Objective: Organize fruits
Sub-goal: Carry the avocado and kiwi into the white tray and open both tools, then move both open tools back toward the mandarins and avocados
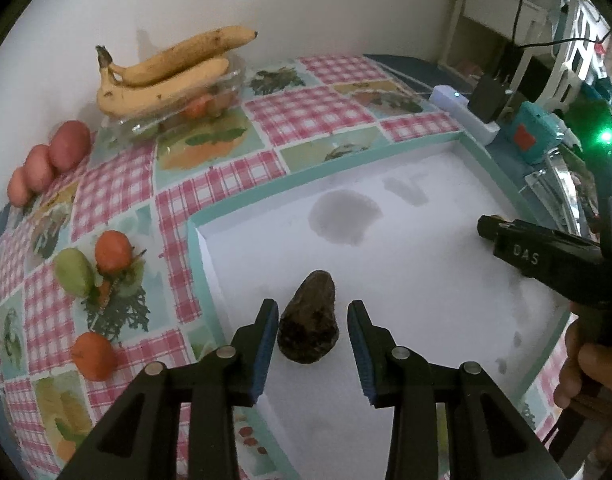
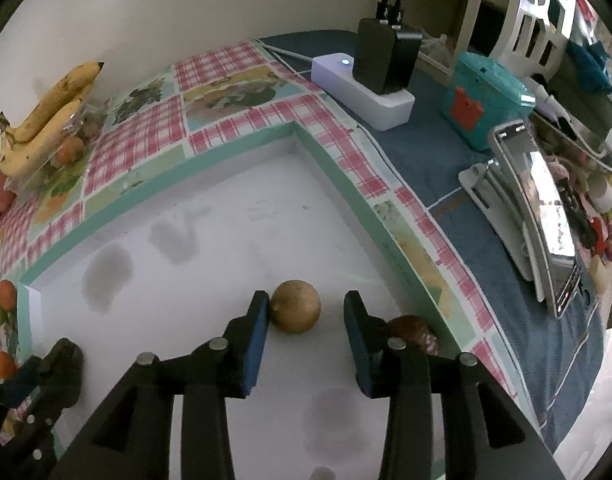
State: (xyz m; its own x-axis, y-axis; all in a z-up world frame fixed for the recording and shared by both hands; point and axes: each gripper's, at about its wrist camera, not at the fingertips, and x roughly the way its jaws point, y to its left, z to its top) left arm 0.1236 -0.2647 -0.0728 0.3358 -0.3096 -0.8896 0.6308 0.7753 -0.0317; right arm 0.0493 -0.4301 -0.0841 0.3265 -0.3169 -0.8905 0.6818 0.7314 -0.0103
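Fruits, sorted onto white tray [image 1: 405,248]: dark wrinkled fruit [image 1: 309,329] lying near tray's left edge, between spread pads of left gripper [image 1: 313,338], none pressing. Round brown fruit [image 2: 296,306] nearer tray's right rim, brushing one pad of parted right gripper [image 2: 306,334], not clamped. Best lifted straight up, clear of both, avoiding nudges.

Both tools are showing matte black plastic arms with triangular cut-outs, silver round pivot pins and blue ribbed pads lining the fingers — the left tool [image 1: 311,344] and the right tool [image 2: 306,336] alike. The right tool's black body is carrying raised letters "DAS" — a bare hand [image 1: 585,372] is showing beneath it.
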